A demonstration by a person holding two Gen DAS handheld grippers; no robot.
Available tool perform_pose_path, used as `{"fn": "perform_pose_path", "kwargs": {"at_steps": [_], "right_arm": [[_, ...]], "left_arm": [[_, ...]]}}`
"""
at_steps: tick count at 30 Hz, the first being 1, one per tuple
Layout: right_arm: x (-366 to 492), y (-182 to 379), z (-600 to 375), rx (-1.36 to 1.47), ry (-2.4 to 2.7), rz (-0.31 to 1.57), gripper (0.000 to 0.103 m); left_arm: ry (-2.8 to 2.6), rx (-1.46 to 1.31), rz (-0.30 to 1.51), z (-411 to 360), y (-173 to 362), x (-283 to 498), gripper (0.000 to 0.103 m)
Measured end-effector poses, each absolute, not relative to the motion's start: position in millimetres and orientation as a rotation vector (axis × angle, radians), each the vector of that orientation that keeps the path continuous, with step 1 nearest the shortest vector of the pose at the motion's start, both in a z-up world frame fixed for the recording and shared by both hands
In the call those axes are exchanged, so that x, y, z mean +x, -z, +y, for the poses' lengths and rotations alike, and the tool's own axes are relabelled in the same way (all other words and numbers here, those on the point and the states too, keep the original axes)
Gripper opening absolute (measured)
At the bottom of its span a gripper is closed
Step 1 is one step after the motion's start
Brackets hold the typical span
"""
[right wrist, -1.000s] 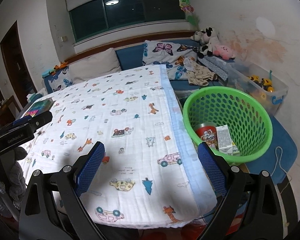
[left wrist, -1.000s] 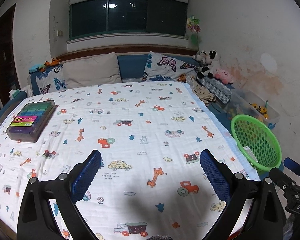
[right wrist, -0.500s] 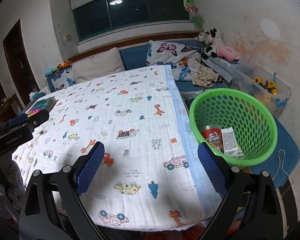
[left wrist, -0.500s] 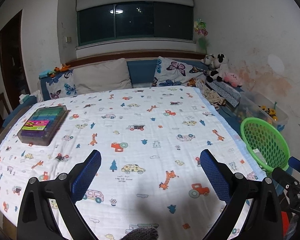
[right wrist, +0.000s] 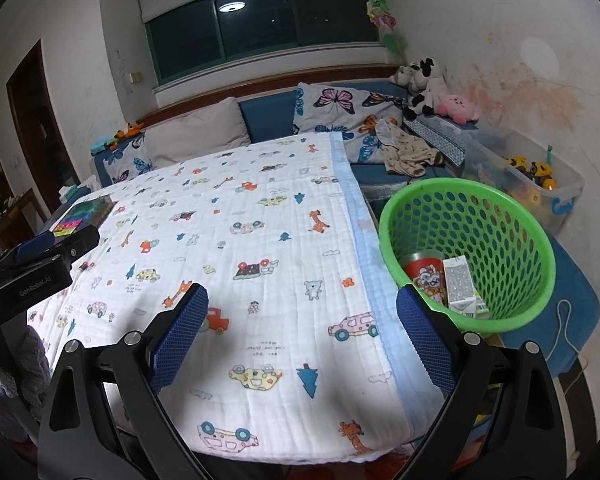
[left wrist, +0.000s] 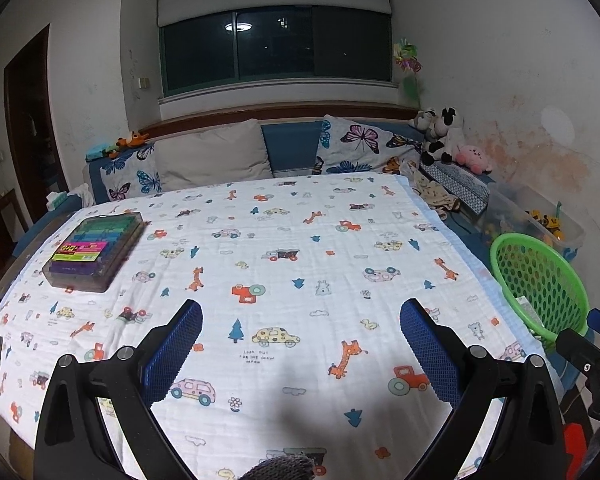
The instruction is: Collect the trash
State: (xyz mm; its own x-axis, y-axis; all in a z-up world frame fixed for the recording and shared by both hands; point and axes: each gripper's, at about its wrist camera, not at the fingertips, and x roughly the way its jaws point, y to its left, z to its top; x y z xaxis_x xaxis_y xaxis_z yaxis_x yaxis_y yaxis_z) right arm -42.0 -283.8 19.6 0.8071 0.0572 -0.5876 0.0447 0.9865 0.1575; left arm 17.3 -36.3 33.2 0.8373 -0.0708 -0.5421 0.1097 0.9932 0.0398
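I am holding both the left gripper (left wrist: 301,320) and right gripper (right wrist: 302,314) spread wide and gripping nothing, the green basket (right wrist: 516,216) sitting at frame right.

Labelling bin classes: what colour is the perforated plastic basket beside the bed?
Bright green perforated plastic basket; clearest in the right wrist view.

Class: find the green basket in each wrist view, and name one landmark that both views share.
Left wrist: green basket at the right edge, beside the bed.
Right wrist: green basket right of centre, holding trash.
Shared landmark: pink plush beyond it.
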Motion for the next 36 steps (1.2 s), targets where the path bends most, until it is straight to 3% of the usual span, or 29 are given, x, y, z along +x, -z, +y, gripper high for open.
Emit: {"fn": "perform_pose_path", "kwargs": {"at_steps": [36], "right_arm": [[-45.1,-18.6,-281.5,0.162,-0.006,0.626,0.095]], "left_arm": [[0.087,0.073,0.575,-32.1,-28.5,13.1,0.096]]}}
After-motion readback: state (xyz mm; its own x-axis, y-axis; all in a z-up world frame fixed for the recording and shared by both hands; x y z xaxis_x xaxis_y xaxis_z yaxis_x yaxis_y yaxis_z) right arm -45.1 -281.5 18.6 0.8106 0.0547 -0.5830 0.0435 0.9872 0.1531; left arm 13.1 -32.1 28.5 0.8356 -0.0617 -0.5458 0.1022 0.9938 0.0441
